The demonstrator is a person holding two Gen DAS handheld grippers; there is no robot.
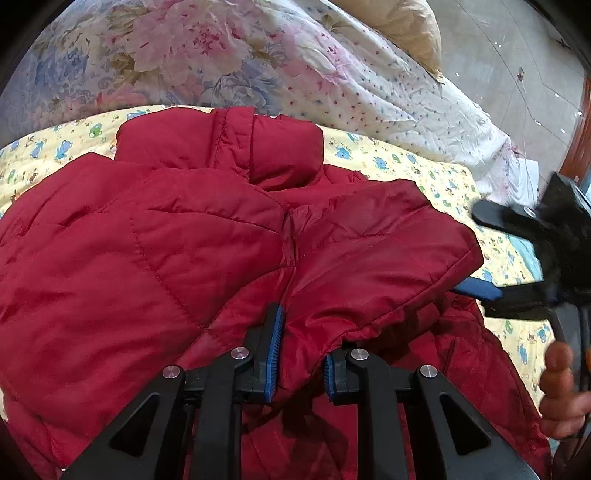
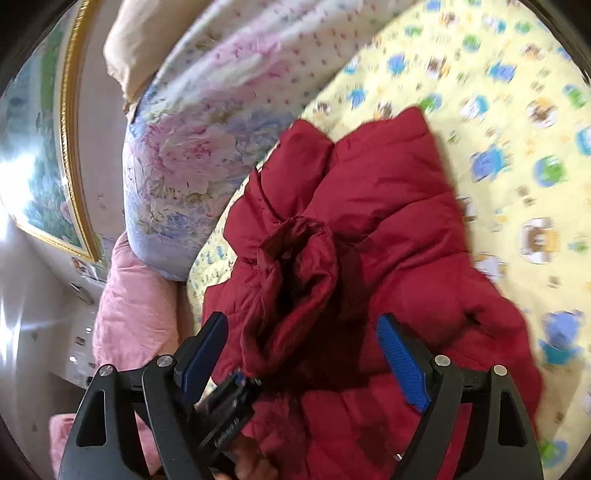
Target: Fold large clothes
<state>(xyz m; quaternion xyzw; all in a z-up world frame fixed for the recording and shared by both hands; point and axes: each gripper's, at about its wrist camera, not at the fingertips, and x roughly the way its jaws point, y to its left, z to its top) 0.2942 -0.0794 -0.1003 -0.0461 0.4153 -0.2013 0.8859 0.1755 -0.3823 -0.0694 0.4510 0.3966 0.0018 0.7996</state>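
A dark red puffer jacket [image 1: 207, 240] lies spread on the yellow cartoon-print sheet [image 1: 424, 166], collar towards the far side. My left gripper [image 1: 301, 363] is at its near edge with the blue pads a little apart. A fold of the folded-over sleeve sits loosely between them. My right gripper [image 1: 480, 254] reaches in from the right, held by a hand [image 1: 561, 387]. In the right wrist view the right gripper [image 2: 303, 362] stands wide open over the jacket [image 2: 388, 221], with the gathered sleeve cuff [image 2: 299, 266] just ahead of its fingers. The left gripper [image 2: 225, 402] shows at lower left.
A floral duvet [image 1: 184, 55] is piled along the far side of the bed, with a tan pillow [image 1: 410, 26] beyond it. A pink quilt [image 2: 136, 317] lies beside the bed under a gold-framed picture [image 2: 70, 147]. Tiled floor [image 1: 517, 55] shows at the right.
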